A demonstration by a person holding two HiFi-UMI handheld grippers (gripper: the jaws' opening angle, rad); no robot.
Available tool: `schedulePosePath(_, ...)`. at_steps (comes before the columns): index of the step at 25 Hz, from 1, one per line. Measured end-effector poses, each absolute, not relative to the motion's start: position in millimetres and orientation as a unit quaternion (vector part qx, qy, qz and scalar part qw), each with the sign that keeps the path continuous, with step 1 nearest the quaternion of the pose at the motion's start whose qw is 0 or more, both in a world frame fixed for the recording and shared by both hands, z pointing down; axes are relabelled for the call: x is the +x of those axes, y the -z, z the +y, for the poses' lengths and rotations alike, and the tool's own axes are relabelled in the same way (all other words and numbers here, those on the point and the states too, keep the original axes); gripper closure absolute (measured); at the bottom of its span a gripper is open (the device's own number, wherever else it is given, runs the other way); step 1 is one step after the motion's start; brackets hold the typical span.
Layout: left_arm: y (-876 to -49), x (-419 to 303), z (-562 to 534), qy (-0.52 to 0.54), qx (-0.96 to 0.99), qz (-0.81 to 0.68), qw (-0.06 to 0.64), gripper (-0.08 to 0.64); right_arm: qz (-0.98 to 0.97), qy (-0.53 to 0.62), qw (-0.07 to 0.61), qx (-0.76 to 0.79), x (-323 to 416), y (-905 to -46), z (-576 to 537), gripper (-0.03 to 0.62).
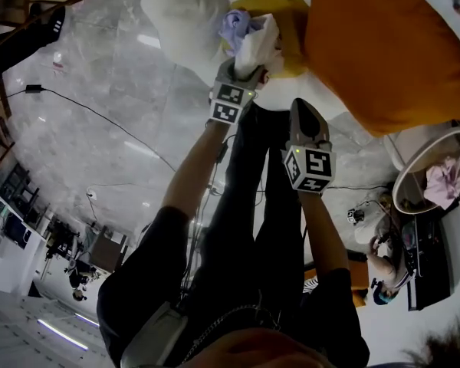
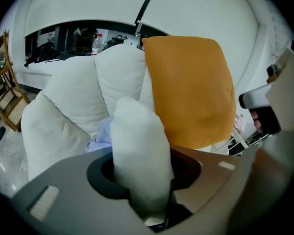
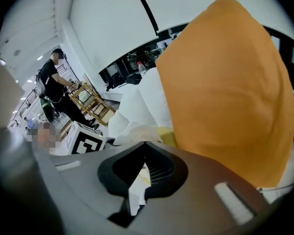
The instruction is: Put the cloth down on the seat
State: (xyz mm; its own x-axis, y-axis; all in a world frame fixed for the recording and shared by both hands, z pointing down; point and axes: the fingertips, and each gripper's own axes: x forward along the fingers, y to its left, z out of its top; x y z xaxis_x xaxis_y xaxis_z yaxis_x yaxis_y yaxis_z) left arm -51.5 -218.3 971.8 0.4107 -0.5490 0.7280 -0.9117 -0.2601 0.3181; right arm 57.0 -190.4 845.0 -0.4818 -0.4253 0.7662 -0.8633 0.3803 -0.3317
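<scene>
Left gripper [image 1: 244,69] clamped on white cloth [image 2: 137,146]. Cloth stands as thick roll between jaws, upper end free above them. Lavender fabric [image 1: 236,25] bunched just behind it. Cloth held over seat [image 1: 185,12] of white cushions, beside orange cushion [image 1: 376,44], yellow pad [image 1: 290,23] just under it. Contact between cloth and seat cannot be told. Right gripper [image 1: 302,110] near, lower in head view. Its jaws are together and hold nothing.

Orange cushion [image 1: 383,44], round basket [image 1: 418,163]
</scene>
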Motion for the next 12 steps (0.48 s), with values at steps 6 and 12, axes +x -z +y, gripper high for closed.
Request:
schedulePosePath(6,-1027,-57,-211,-0.277,0.739,-0.483,0.379,0.385,-0.77,-0.387,0.3,0.41,49,-871,-173,0.589)
schedulePosePath(12,-1077,-57,-205,-0.279,0.716,-0.485,0.416,0.37,-0.759,-0.39,0.314,0.416,59,-883,-158,0.589)
